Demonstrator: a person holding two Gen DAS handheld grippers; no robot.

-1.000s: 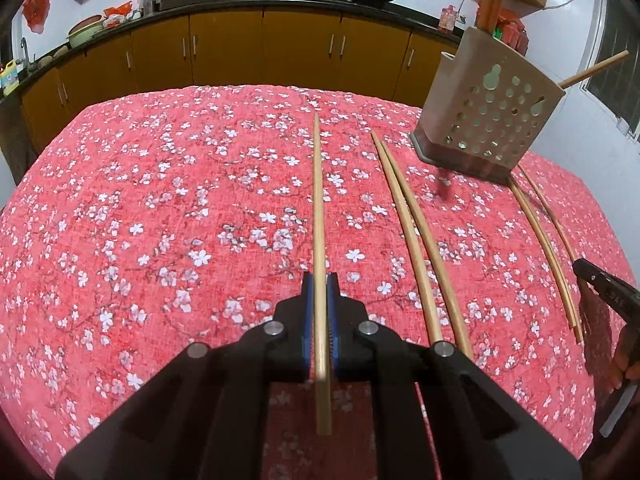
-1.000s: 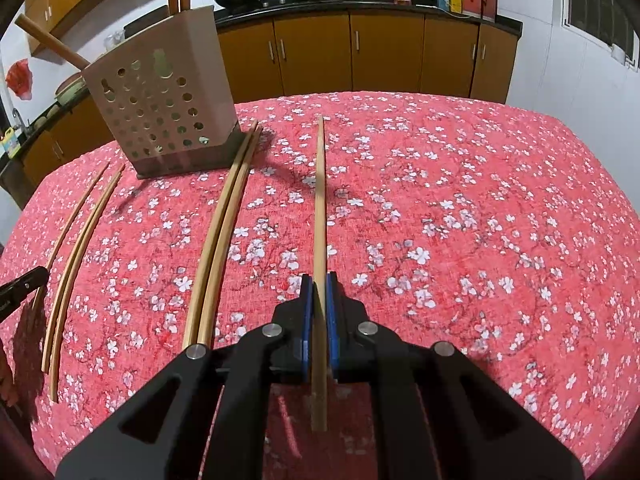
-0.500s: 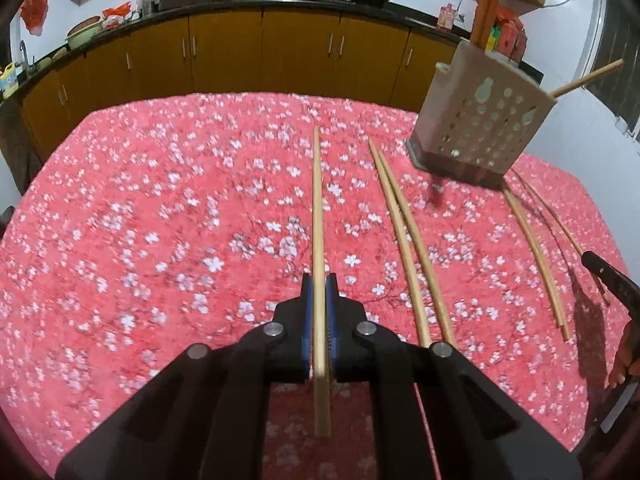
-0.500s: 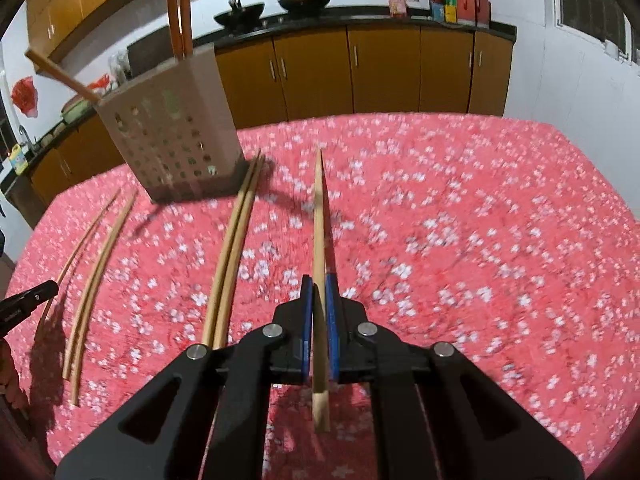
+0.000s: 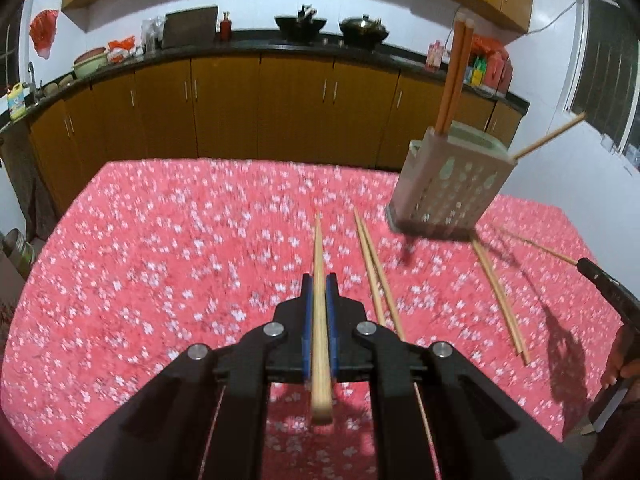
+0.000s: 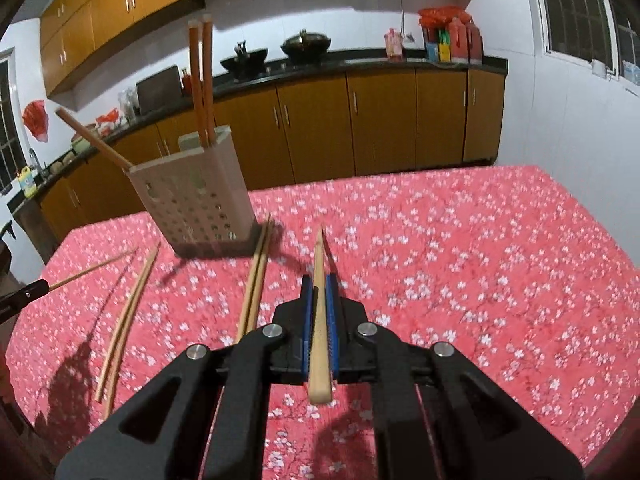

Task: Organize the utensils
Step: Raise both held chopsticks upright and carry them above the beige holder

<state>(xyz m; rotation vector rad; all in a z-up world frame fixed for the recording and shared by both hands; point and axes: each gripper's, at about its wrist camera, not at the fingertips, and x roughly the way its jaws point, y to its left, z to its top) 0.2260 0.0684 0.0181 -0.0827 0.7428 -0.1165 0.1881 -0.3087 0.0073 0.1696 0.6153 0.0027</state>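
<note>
My left gripper (image 5: pixel 319 280) is shut on a wooden chopstick (image 5: pixel 319 264) and holds it above the red flowered tablecloth (image 5: pixel 160 264). My right gripper (image 6: pixel 319 280) is shut on another chopstick (image 6: pixel 319 268), also raised. The perforated beige utensil holder (image 5: pixel 452 184) stands at the back right in the left wrist view and at the back left in the right wrist view (image 6: pixel 196 200), with three chopsticks in it. A pair of chopsticks (image 5: pixel 376 272) lies on the cloth near the holder; another pair (image 5: pixel 500 296) lies further right.
Brown kitchen cabinets (image 5: pixel 260 108) with a dark counter run behind the table, with woks and bottles on top. The right gripper's tip (image 5: pixel 600 280) shows at the right edge of the left wrist view. A white wall with a window (image 6: pixel 576 12) is on the right.
Both grippers have risen from the tablecloth with their chopsticks, which now point up off the cloth. The cabinets and wall fill more of both views.
</note>
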